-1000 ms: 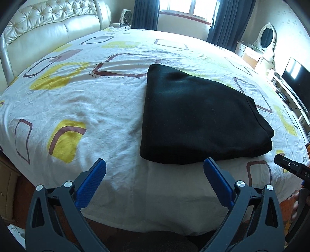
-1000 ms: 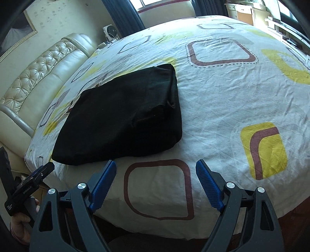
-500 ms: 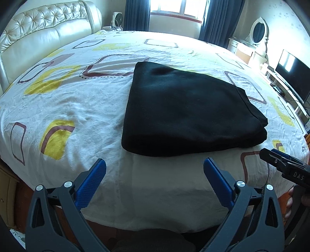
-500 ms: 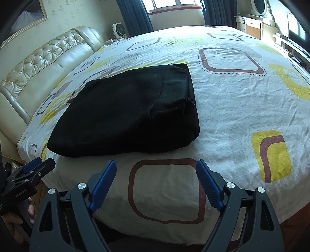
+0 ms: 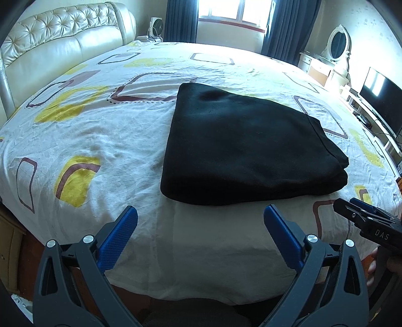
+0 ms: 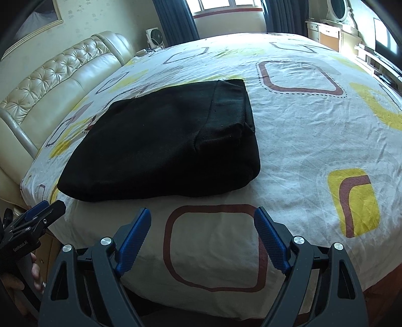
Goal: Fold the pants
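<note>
While both tongs hang over the near edge of the bed [image 5: 75, 140], the black pants [image 5: 248, 151] lie folded into a thick, roughly rectangular stack on the patterned sheet [image 6: 314, 130], near that edge and clear of either tool. Left tongs [image 5: 200, 226]: jaws spread wide, blue pads [image 5: 118, 239] apart with only sheet showing between them, nothing gripped; the tips stop just short of the stack's near fold. Right tongs [image 6: 202, 227]: jaws likewise spread wide and empty, framing a brown rounded-square print on the sheet, with the stack's near edge just beyond the tips and to their left. Each tool appears at the margin of the other's view: the right tongs enter at the lower right of the left wrist view, the left tongs at the lower left of the right wrist view, a hand [image 6: 35, 274] partly visible on the handle. In the right wrist view the pants show a seam or hem band along the stack's right end. Background: tufted cream headboard [image 5: 62, 42], window with dark curtains [image 5: 181, 20], small fan [image 5: 157, 27], dressing table with oval mirror [image 5: 338, 45], and a dark screen [image 5: 382, 100] at right.
</note>
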